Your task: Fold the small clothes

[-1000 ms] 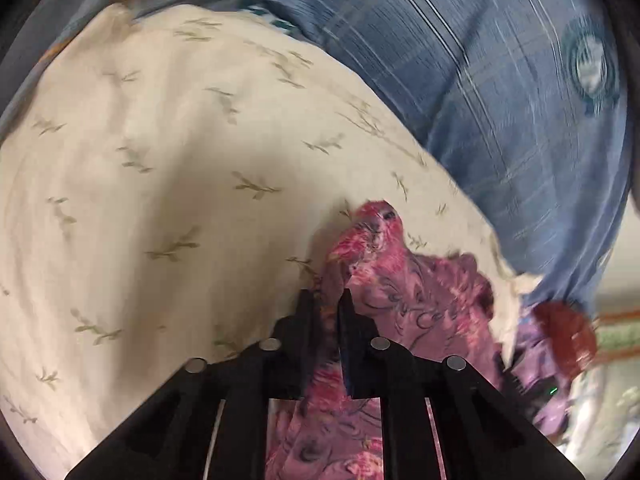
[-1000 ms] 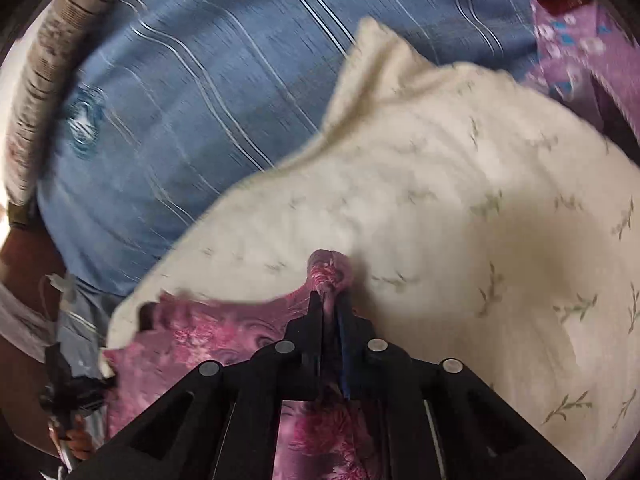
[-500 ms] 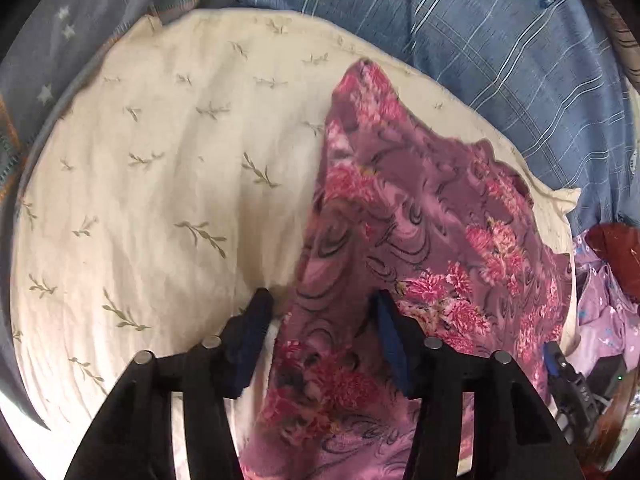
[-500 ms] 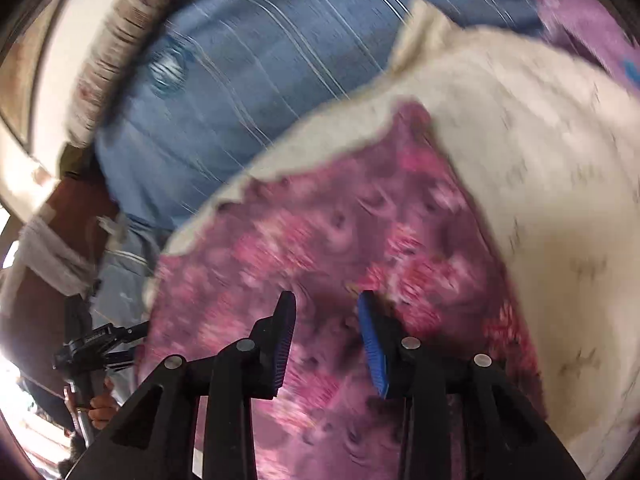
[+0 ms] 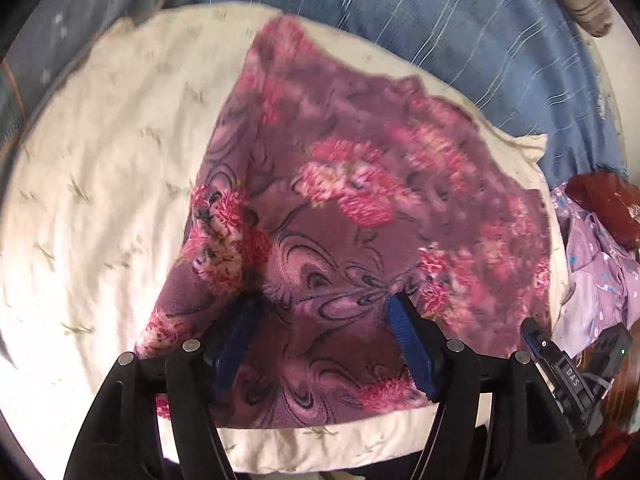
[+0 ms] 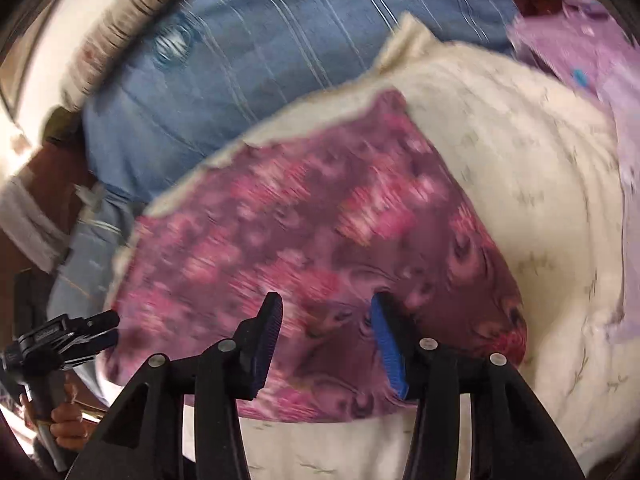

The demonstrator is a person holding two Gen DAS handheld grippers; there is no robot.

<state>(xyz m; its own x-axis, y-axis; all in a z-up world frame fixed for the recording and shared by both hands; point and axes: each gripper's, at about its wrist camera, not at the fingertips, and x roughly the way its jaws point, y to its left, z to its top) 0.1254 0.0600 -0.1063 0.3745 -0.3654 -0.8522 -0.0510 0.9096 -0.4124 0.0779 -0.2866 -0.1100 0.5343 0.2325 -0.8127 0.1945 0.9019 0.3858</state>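
Note:
A purple garment with pink flowers (image 5: 352,216) lies spread flat on a cream pillow (image 5: 112,168). It also shows in the right wrist view (image 6: 312,232) on the same pillow (image 6: 552,200). My left gripper (image 5: 322,304) is open and empty just above the garment's near part. My right gripper (image 6: 326,304) is open and empty over the garment's near edge. The other gripper shows at the right edge of the left wrist view (image 5: 560,364) and at the left of the right wrist view (image 6: 60,340).
A blue striped sheet (image 5: 460,32) covers the bed behind the pillow. A heap of lilac clothes (image 5: 600,272) and a dark red item (image 5: 604,204) lie at the right. The lilac clothes also show in the right wrist view (image 6: 592,60).
Both grippers were shut on the bunched garment a second ago. They opened and let it go, and it now lies spread flat on the pillow. Both grippers have drawn back.

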